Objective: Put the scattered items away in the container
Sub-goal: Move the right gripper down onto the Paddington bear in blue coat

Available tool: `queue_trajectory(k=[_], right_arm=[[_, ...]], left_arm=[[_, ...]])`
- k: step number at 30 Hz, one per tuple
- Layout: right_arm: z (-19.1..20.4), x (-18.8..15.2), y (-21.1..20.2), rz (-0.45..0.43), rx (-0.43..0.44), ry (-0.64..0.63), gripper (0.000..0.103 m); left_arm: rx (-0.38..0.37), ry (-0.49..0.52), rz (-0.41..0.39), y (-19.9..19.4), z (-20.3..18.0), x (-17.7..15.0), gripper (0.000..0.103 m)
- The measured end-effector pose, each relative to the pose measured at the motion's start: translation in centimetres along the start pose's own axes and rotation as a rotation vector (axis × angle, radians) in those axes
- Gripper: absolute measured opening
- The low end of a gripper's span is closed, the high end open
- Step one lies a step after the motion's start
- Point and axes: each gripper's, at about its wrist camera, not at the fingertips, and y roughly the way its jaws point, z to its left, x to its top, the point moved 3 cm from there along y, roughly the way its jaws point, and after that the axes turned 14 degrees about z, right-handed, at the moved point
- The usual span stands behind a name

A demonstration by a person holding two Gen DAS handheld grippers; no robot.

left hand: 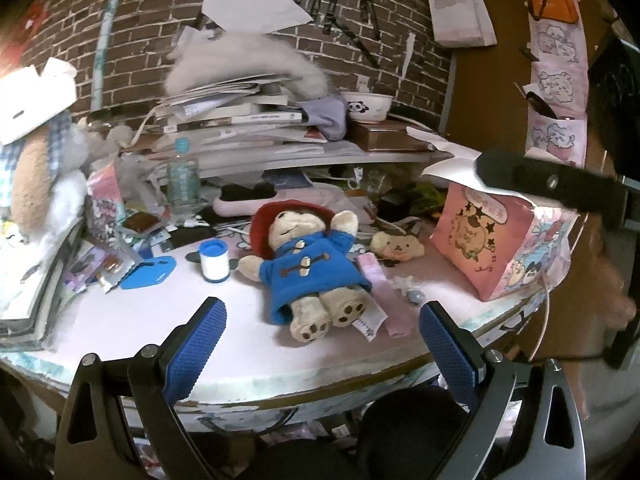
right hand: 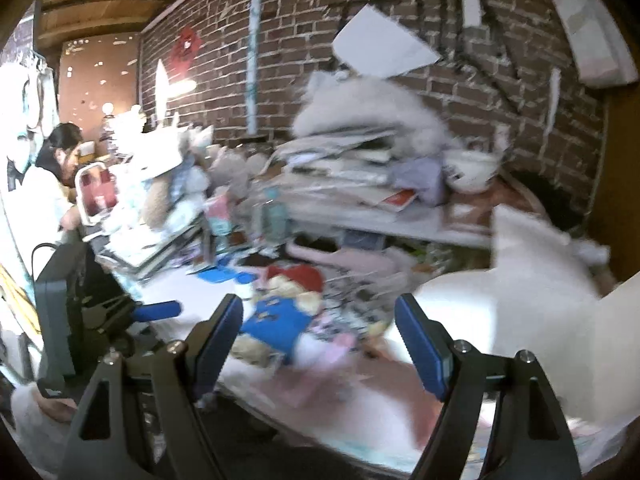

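you're near the start by the look of it: the paddington-style teddy bear (left hand: 310, 264), the small yellow dog plush (left hand: 397, 245), the white tape roll with a blue cap (left hand: 214, 260) and the folded pink cloth (left hand: 384, 294) all lie loose on the pink desk (left hand: 132, 320). the pink cartoon paper bag (left hand: 492, 240), likely your container, stands open at the right edge; you can't see what's inside it.

your left gripper (left hand: 322, 334) has its fingers spread wide and holds nothing; it hangs at the desk's near edge, with the bear's feet lying just ahead between the pads. your right gripper (right hand: 320, 342) is also spread and empty. that view is blurred, with the bear (right hand: 280, 312) beyond the fingers and something white, probably the bag's rim, close on the right.
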Motion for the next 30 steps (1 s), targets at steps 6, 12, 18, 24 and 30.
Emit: queue_trajectory(k=[6,12,18,24,30], right_arm=[[2.2,-0.9,3.7,0.022,-0.008,0.025,0.076],[2.6,-1.5,7.8,0.096,0.020,0.074,0.076],[2.5,-1.4,12.1,0.163,0.017,0.099,0.076],[2.2,-1.2,14.8,0.212,0.048,0.128,0.076],[2.0,-0.8,16.7,0.236,0.059,0.149,0.076]], left_arm=[[0.029,-0.014,-0.001,-0.5,1.0,-0.5,0.097],[0.045,-0.034,0.008,-0.7,1.9,-1.2,0.097],[0.055,-0.041,0.024,-0.5,2.4,-1.8,0.097],[0.062,-0.049,0.029,-0.6,2.9,-2.1,0.097],[0.060,-0.051,0.028,-0.6,3.0,-2.1,0.097]])
